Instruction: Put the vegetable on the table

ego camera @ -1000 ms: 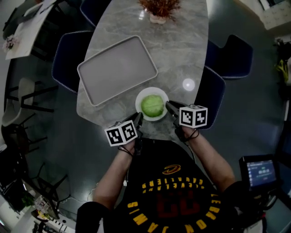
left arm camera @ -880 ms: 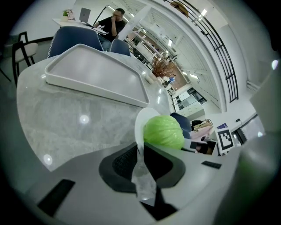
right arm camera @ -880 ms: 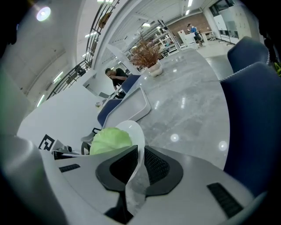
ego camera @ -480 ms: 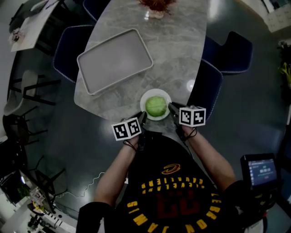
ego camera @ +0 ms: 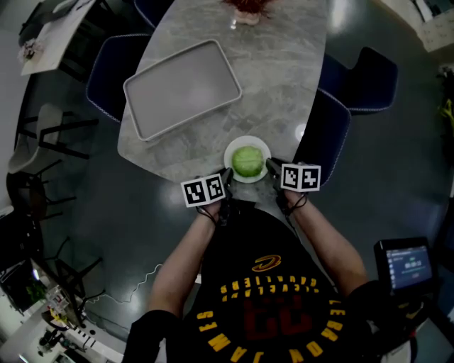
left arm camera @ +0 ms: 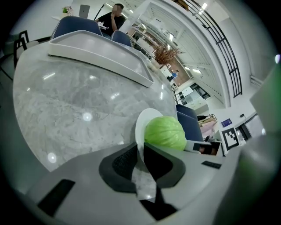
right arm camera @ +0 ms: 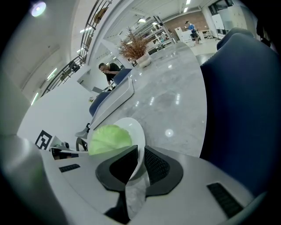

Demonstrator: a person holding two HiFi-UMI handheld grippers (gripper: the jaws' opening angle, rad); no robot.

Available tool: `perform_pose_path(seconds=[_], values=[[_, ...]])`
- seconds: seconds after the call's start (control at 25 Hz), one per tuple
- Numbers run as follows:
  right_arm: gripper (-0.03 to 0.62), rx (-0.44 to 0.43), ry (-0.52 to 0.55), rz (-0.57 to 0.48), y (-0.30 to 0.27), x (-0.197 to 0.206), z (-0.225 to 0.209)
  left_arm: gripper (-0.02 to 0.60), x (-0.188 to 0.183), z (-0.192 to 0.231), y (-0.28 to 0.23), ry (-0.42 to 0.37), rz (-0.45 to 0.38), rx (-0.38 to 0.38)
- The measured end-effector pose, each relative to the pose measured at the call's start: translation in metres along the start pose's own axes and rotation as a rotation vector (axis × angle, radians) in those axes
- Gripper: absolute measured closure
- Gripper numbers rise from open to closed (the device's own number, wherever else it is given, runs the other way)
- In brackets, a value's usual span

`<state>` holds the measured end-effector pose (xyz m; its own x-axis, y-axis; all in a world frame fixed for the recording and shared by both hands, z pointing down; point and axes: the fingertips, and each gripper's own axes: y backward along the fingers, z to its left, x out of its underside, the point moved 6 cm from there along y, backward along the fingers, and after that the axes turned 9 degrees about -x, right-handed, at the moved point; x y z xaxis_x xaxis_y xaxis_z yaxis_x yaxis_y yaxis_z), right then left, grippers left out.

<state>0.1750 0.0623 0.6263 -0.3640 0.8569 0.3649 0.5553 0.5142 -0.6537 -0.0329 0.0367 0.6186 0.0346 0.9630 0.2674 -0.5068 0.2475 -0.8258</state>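
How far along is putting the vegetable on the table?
Done: the plate carrying the cabbage is over the near edge of the table. In hand: left gripper and right gripper pinch its rim. Left: release; whether it already rests there is unclear.

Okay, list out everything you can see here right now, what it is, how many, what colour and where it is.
Oval marble-look table: one, grey, centre of the head view.
Rectangular tray: one, pale grey, on the table's left half, nothing on it.
White round plate: one, white, at the table's near edge.
Round leafy cabbage: one, green, on the plate.
Potted dried plant: one, reddish-brown, at the table's far end.
Upholstered chairs: four seen, dark blue, two on each side of the table.
Small screen: one, lit, lower right, off the table.
Left claw: one, grey and black, shut on the plate's left rim.
Right claw: one, grey and black, shut on the plate's right rim.
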Motion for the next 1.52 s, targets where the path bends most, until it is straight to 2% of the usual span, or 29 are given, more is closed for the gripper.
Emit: perform_pose_path(seconds=[0.4, 0.92, 1.52], values=[[0.540, 0.001, 0.003, -0.005, 0.0057, 0.0073, 0.0006, 0.535, 0.0070, -0.0001, -0.0006, 0.009, 0.010, -0.012], [0.540, -0.009, 0.010, -0.039, 0.0026, 0.0049, -0.0003, 0.535, 0.0051, 0.0016, -0.0039, 0.033, -0.022, 0.007], [0.539, -0.013, 0.014, -0.060, 0.0014, 0.0048, -0.0007, 0.535, 0.0038, 0.0009, -0.0049, 0.018, -0.038, 0.000]])
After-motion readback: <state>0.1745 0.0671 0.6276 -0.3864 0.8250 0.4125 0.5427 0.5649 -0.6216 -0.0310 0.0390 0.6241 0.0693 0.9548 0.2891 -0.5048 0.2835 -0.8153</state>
